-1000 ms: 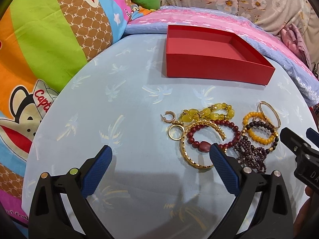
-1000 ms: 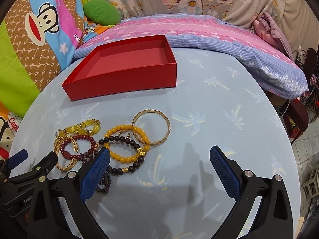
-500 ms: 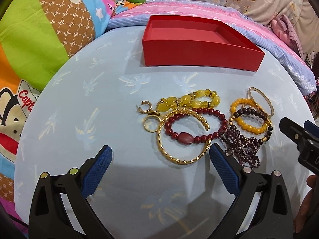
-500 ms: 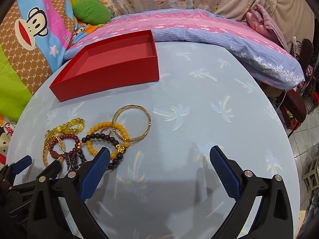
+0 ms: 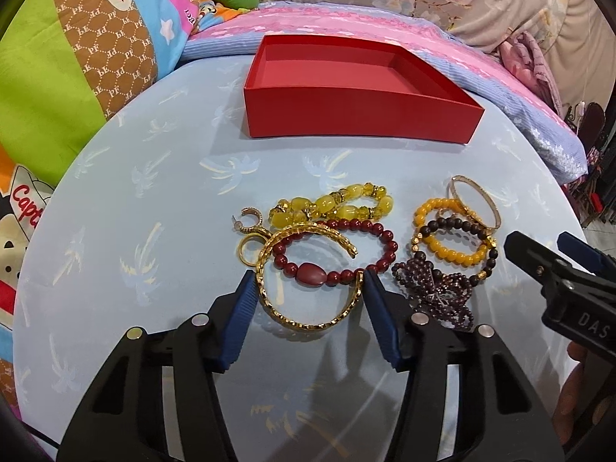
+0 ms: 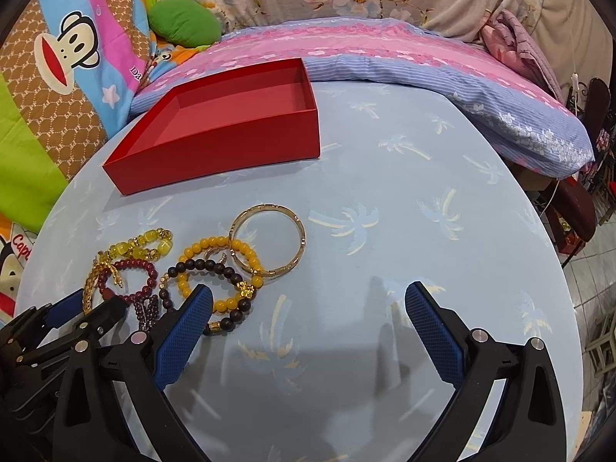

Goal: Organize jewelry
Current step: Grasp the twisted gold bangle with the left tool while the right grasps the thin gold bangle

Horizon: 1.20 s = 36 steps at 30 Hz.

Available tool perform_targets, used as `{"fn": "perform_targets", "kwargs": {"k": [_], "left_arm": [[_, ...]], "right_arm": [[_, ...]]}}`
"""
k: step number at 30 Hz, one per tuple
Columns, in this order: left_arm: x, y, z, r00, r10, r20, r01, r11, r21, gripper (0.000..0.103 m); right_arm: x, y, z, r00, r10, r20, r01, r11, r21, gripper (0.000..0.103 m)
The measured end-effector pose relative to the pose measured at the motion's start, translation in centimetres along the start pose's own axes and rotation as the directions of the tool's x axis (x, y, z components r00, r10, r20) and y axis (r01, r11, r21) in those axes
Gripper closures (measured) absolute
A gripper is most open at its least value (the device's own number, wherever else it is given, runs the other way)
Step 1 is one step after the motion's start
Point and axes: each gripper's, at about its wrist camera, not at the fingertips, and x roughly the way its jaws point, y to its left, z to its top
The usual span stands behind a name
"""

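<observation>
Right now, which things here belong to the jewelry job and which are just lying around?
Job: red box; gold bangle; red bead bracelet; yellow bead bracelet; orange bead bracelet; left hand-held gripper.

Lying about: green cushion; pink striped pillow.

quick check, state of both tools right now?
Left tool: open, fingers either side of the gold bangle, not holding it.
Right tool: open, holding nothing, over the blue cloth.
</observation>
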Motion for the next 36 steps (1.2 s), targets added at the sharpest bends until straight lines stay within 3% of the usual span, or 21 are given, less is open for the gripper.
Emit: {"fn": "perform_targets", "kwargs": {"k": [8, 14, 21, 28, 36], "left_arm": [[-1.8, 0.8, 0.9, 0.999, -0.006, 0.043, 0.007, 1.0, -0.015, 0.05], [-1.9, 1.4, 1.3, 0.999, 0.001, 0.05, 0.001, 1.0, -0.029, 0.05], [-1.7, 2.0, 1.5, 0.999, 0.005, 0.048, -0.003, 0.999, -0.037, 0.05], [-1.6, 2.3, 1.4, 0.999, 0.007, 0.041, -0.005, 0.999, -0.05, 0.05], [-2.2, 2.3, 1.4, 0.999, 0.013, 0.048, -0.01, 0.999, -0.048, 0.05]], "right_arm": [[0.8, 0.7, 1.9, 1.0, 0.005, 0.026, -0.005, 1.0, -0.009, 0.006], [3.2, 1.7, 3.0, 0.999, 0.041, -0.015, -0.041, 0.999, -0.01, 0.009], [4.8, 2.2, 2.6, 0.998, 0.035, -0.046, -0.036, 0.999, -0.028, 0.024], [4.4, 2.0, 2.4, 0.999, 0.037, -0.024, -0.037, 0.999, -0.035, 0.05], [3.5, 1.1, 2.1, 0.997, 0.067, -0.024, -0.067, 0.998, -0.001, 0.05]]}}
